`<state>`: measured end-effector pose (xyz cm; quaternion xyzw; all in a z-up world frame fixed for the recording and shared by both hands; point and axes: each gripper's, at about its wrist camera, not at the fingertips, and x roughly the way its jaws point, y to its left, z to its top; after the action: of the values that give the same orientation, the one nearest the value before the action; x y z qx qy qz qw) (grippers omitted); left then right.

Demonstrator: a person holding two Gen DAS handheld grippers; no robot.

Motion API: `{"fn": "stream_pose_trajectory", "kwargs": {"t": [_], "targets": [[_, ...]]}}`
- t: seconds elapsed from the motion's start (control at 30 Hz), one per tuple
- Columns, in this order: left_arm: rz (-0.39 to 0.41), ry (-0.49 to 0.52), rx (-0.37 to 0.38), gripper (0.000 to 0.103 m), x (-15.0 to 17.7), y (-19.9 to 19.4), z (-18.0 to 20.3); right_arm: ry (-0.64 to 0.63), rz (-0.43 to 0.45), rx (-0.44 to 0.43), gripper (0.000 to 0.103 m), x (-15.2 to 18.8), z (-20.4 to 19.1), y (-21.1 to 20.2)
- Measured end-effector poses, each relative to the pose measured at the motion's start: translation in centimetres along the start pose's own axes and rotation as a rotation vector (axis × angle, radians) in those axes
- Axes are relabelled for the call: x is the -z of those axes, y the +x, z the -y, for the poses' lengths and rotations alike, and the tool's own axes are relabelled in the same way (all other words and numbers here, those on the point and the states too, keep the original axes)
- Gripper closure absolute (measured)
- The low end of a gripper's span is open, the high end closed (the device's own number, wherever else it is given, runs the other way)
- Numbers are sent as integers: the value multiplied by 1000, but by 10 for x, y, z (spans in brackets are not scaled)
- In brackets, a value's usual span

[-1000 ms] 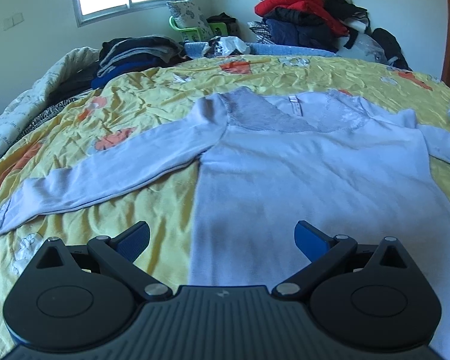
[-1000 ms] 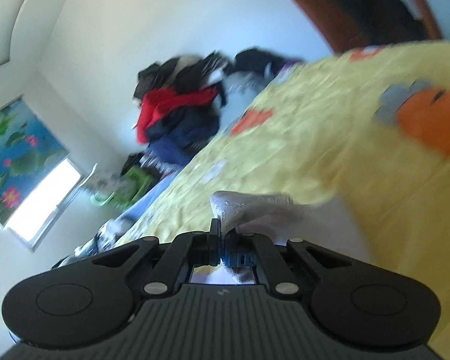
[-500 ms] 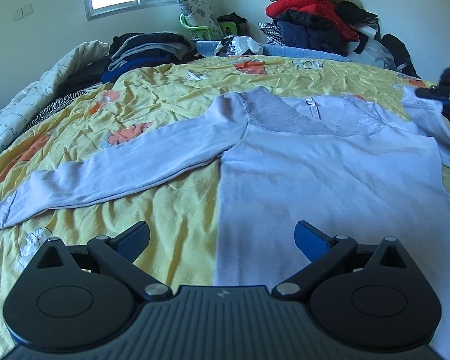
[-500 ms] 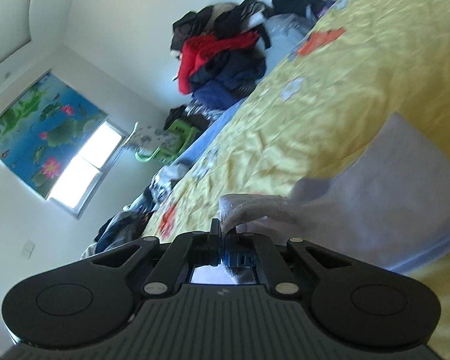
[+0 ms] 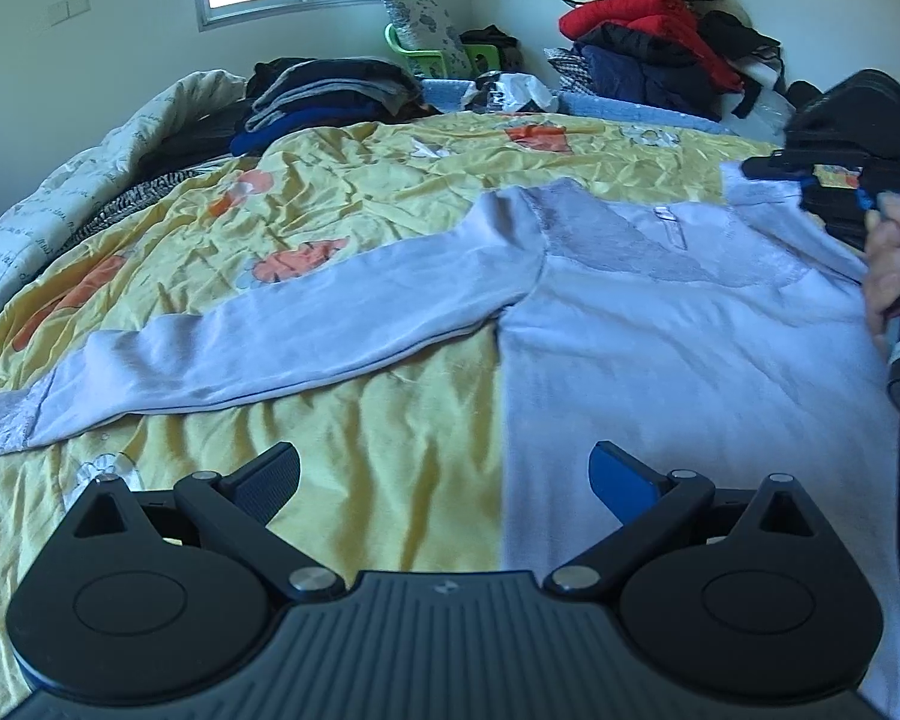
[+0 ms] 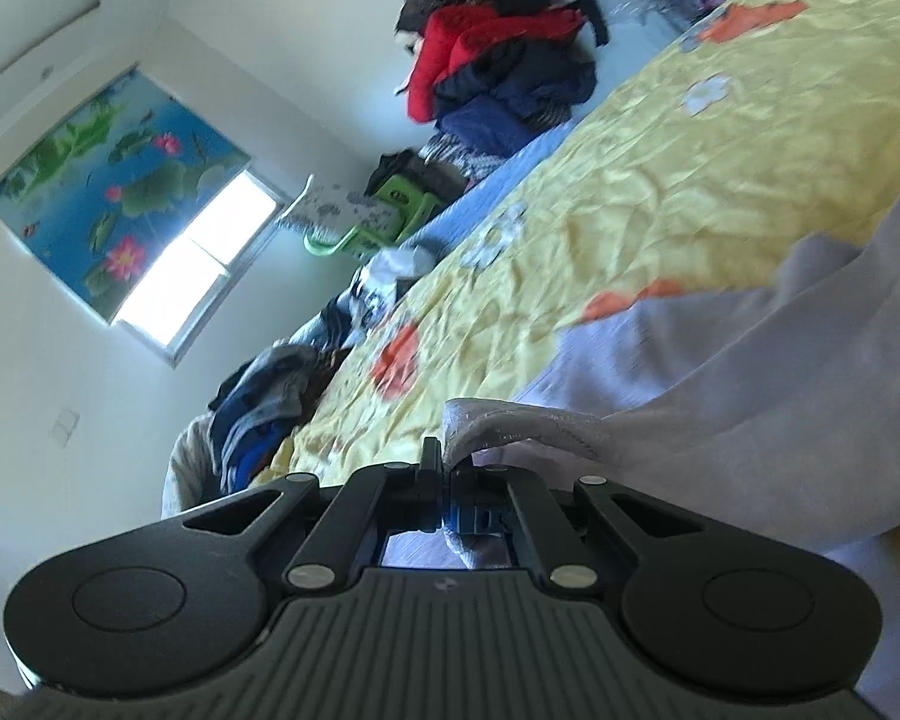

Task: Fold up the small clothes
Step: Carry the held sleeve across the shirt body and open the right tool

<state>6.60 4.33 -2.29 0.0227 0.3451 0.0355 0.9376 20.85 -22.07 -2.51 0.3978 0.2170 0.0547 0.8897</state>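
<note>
A pale lilac long-sleeved top (image 5: 660, 348) lies flat on the yellow bedspread (image 5: 360, 192), its left sleeve (image 5: 270, 342) stretched out to the left. My left gripper (image 5: 444, 480) is open and empty, hovering above the top's lower left edge. My right gripper (image 6: 441, 468) is shut on the cuff of the right sleeve (image 6: 720, 396) and holds it lifted over the top's right shoulder. The right gripper also shows at the right edge of the left wrist view (image 5: 768, 167), with the hand behind it.
Folded dark clothes (image 5: 330, 96) lie at the bed's far left, beside a quilted blanket (image 5: 78, 192). A heap of red and dark clothes (image 5: 654, 42) stands at the back right. A green chair (image 5: 444, 54) with a cushion stands under the window.
My right gripper has carried the sleeve cuff leftward, in over the top's right shoulder. My left gripper has shifted a little left and stays open.
</note>
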Motion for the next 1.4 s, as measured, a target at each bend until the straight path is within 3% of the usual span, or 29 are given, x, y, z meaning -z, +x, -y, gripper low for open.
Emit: {"fn": "stream_pose_trajectory", "kwargs": {"t": [0.47,0.93,1.3,1.4], "targets": [[-6,-68,-44,0,-1,4,-38,-70,-146,-73,98,61,-62,48],[-10,-127,-91,0,2,4,-68,-87,-262,-141,98,107,-97,71],[-19,-157,-109,0,5,4,-84,-65,-363,-129,86,132,-101,91],[-18,-166,-113,0,6,3,-88,-79,-377,-146,77,135,-106,89]]}}
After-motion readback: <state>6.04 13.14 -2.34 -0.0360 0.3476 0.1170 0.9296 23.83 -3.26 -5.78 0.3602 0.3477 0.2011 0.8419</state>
